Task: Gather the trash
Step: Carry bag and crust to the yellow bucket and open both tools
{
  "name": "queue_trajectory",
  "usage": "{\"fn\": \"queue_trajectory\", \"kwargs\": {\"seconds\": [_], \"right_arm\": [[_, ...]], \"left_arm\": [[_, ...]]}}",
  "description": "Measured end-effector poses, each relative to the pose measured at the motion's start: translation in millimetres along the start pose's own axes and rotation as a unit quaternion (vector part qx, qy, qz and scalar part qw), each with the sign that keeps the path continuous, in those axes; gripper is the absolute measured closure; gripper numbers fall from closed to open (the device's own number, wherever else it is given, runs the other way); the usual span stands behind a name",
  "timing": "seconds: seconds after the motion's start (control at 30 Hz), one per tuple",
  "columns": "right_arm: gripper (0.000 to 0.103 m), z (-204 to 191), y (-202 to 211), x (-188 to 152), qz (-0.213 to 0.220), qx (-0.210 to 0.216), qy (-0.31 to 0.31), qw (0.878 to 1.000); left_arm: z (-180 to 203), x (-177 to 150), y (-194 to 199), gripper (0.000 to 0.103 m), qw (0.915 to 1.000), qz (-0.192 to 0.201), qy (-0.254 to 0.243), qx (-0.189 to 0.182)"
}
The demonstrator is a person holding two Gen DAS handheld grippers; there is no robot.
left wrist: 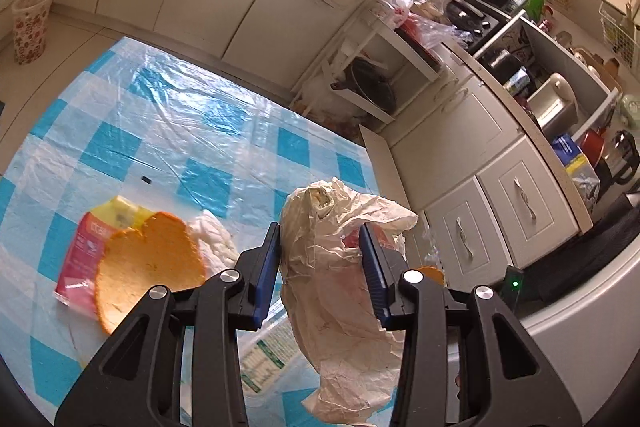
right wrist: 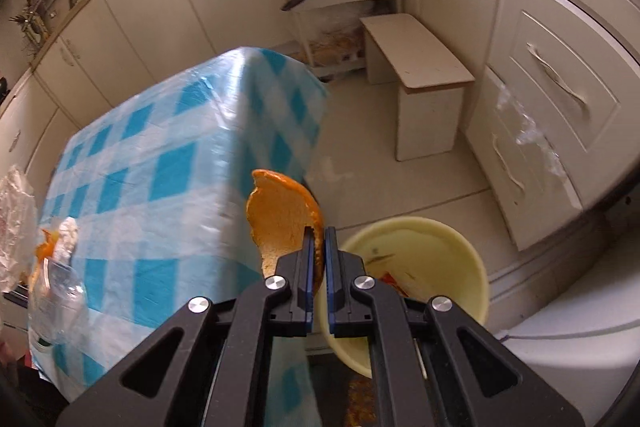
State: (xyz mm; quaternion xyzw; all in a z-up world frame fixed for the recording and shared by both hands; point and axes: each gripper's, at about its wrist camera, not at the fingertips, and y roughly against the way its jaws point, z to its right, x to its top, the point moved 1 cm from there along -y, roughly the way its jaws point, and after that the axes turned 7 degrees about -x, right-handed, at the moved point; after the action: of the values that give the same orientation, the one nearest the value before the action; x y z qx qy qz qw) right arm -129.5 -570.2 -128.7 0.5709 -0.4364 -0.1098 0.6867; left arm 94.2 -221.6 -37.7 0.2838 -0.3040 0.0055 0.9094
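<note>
My left gripper (left wrist: 320,239) is shut on a crumpled beige paper wrapper (left wrist: 332,267), held above the blue-checked table (left wrist: 160,131). On the table to its left lie a large orange peel (left wrist: 148,263), a pink and yellow packet (left wrist: 84,247) and a white crumpled tissue (left wrist: 214,237). My right gripper (right wrist: 319,233) is shut on another orange peel (right wrist: 280,223), held off the table's edge, just left of a pale yellow bucket (right wrist: 452,243) on the floor with some trash inside.
A clear plastic bottle (right wrist: 60,303) lies at the table's near left. A small white stool (right wrist: 420,67) stands on the floor past the bucket. White cabinets with drawers (right wrist: 560,67) line the right side. A patterned bin (left wrist: 32,23) stands far left.
</note>
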Motion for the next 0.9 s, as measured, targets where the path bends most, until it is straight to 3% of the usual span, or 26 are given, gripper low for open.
{"fn": "queue_trajectory", "kwargs": {"seconds": [0.13, 0.23, 0.33, 0.4, 0.6, 0.7, 0.9], "right_arm": [[0.094, 27, -33, -19, -0.065, -0.026, -0.010, 0.997], [0.075, 52, -32, -21, -0.065, -0.018, -0.054, 0.996], [0.071, 68, -2, -8, -0.024, 0.037, -0.110, 0.993], [0.064, 71, 30, 4, 0.022, 0.076, -0.133, 0.988], [0.048, 69, 109, 34, 0.134, 0.151, -0.142, 0.969], [0.048, 71, 125, 45, 0.156, 0.165, -0.144, 0.963], [0.048, 85, 126, 53, 0.154, 0.189, -0.183, 0.953]], "left_arm": [[42, -18, -19, 0.066, 0.9993, -0.020, -0.030, -0.007], [72, -34, -34, 0.066, 0.9985, -0.031, -0.041, -0.015], [99, -53, -59, 0.065, 0.9974, -0.051, -0.048, -0.020], [113, -66, -82, 0.065, 0.9959, -0.070, -0.054, -0.017], [150, -104, -162, 0.065, 0.9902, -0.121, -0.070, 0.009], [162, -120, -199, 0.064, 0.9872, -0.141, -0.069, 0.028], [173, -143, -262, 0.058, 0.9762, -0.197, -0.065, 0.064]]}}
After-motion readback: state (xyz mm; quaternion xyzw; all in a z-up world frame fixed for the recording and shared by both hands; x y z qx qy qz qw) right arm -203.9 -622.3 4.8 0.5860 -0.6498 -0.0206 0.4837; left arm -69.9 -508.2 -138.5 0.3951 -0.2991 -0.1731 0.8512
